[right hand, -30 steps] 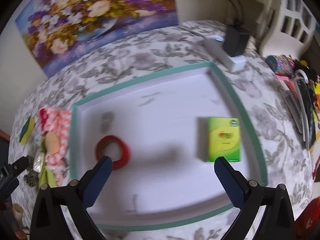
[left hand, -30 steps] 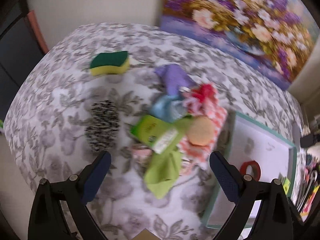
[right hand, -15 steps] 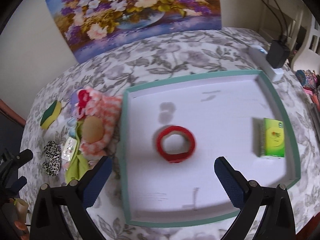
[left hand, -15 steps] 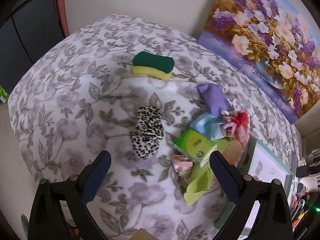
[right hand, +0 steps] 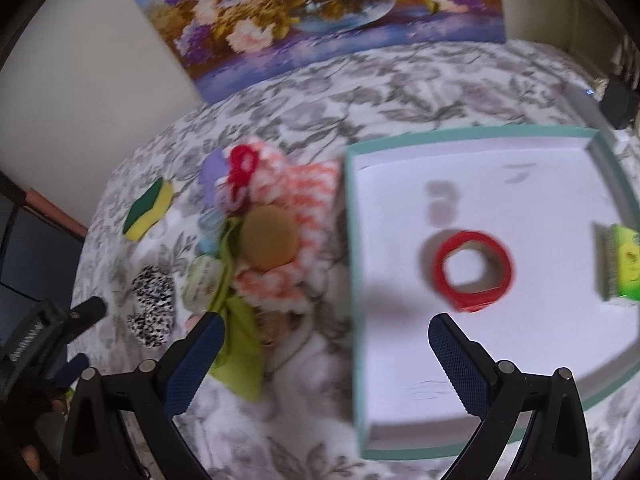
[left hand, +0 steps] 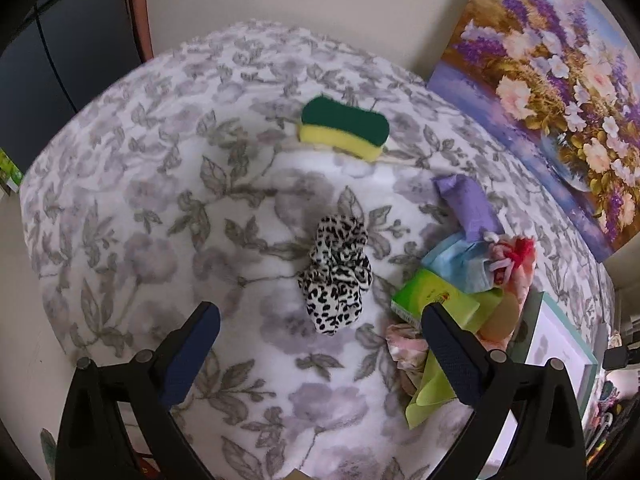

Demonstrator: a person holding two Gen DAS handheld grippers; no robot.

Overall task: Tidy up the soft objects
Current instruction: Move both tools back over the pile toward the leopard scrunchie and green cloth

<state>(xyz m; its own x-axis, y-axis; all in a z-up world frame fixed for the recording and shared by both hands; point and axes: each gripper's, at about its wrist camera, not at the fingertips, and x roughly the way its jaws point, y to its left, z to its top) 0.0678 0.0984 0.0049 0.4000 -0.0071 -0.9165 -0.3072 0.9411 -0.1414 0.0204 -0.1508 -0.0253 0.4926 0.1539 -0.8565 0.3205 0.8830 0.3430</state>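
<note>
Left gripper [left hand: 320, 344]: I held my jaws wide apart with nothing between them, above the floral cloth [left hand: 160, 220]. It also showed at the left edge of the right view [right hand: 76, 316].
Right gripper [right hand: 326, 352]: my jaws stood wide apart and held nothing; one finger hung over the pile's edge, the other over the tray [right hand: 480, 200].
Scrunchie [left hand: 336, 276]: leopard print, it lay alone on the cloth just ahead of my left jaws and just left of the pile; in the right view [right hand: 154, 304] it sat near my left fingertip.
Sponge [left hand: 345, 127]: green over yellow, it lay by itself farther back, well apart from the scrunchie; also seen in the right view [right hand: 148, 210].
Pile: a purple pouch [left hand: 468, 204], a blue mask [left hand: 460, 264], a green pack [left hand: 432, 300], a lime cloth [left hand: 430, 384], a red-and-pink knot [left hand: 512, 256] and a round tan puff [right hand: 269, 238] on a coral-and-white towel [right hand: 304, 200] lay heaped together between the scrunchie and the tray, touching the tray's left wall.
Tray: teal-rimmed and white inside, it held a red tape roll [right hand: 472, 272] near the middle and a green box [right hand: 622, 266] by the right wall, the two well apart.
Painting [right hand: 320, 12]: flowers, leaning against the wall behind the table.
</note>
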